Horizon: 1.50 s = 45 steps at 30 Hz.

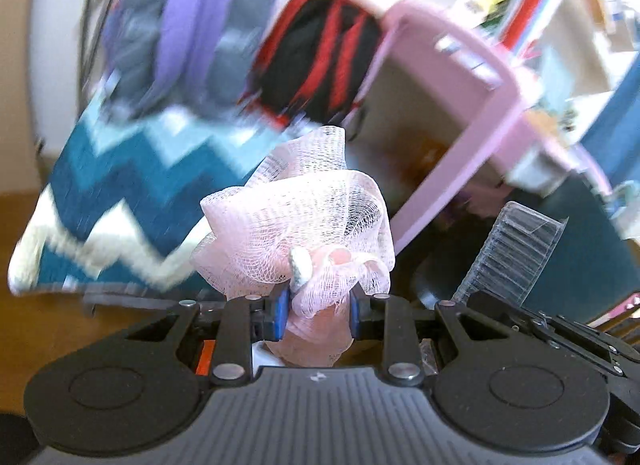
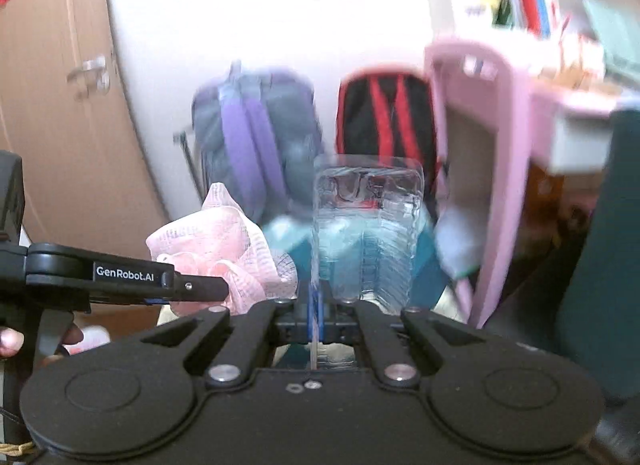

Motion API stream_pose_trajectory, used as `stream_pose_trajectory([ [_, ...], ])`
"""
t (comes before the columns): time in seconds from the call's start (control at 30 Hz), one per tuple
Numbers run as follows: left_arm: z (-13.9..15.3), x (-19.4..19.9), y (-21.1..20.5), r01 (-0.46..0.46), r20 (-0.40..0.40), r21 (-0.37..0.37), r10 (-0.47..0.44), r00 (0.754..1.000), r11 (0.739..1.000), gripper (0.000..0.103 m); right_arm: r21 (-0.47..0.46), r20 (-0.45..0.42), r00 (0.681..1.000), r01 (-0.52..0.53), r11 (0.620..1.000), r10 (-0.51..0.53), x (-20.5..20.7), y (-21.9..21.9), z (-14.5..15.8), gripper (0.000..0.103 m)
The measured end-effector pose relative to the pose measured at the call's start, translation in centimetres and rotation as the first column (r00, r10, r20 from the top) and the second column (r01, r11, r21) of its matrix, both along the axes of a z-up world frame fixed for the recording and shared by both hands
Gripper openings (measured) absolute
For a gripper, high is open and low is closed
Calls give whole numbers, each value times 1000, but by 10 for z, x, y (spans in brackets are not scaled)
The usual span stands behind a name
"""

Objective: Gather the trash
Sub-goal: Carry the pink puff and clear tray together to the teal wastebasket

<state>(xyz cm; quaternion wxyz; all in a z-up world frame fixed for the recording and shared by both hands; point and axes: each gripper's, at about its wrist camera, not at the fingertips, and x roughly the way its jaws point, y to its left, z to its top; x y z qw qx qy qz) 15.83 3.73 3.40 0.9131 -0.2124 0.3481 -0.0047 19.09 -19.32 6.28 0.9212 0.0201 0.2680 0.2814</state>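
Observation:
A crumpled pink mesh net bulges out ahead of my left gripper, whose blue pads are shut on its lower end. In the right wrist view the same pink mesh net appears at the left, with the left gripper seen from the side. My right gripper is shut on the thin edge of a clear ribbed plastic package, which stands up in front of it. That clear package also shows at the right of the left wrist view. Both items hang in the air.
A purple backpack and a black-and-red backpack lean against a white wall. A pink-framed desk stands at the right, a dark teal chair beside it. A blue-and-white zigzag rug covers the wooden floor. A wooden wardrobe stands left.

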Motion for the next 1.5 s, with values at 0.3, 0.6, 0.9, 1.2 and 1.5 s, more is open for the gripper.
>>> stream_pose_trajectory([
  [0.3,109,31,-85,163,192,76,-175,966,984,28,10,213,966,146,989,-144,2,-79,87,3],
  [0.6,172,85,-182,306,253,121,-328,910,944,28,16,284,903,331,943,-322,32,-164,140,3],
  [0.9,190,134,-279,441,240,145,-464,853,886,28,-16,262,859,460,888,-440,58,-231,134,3],
  [1.2,161,183,-361,506,145,203,-536,831,839,28,-30,111,860,505,863,-499,88,-265,88,3],
  [1.5,109,229,-393,537,6,217,-551,834,815,28,-64,13,862,507,860,-507,110,-268,51,3],
])
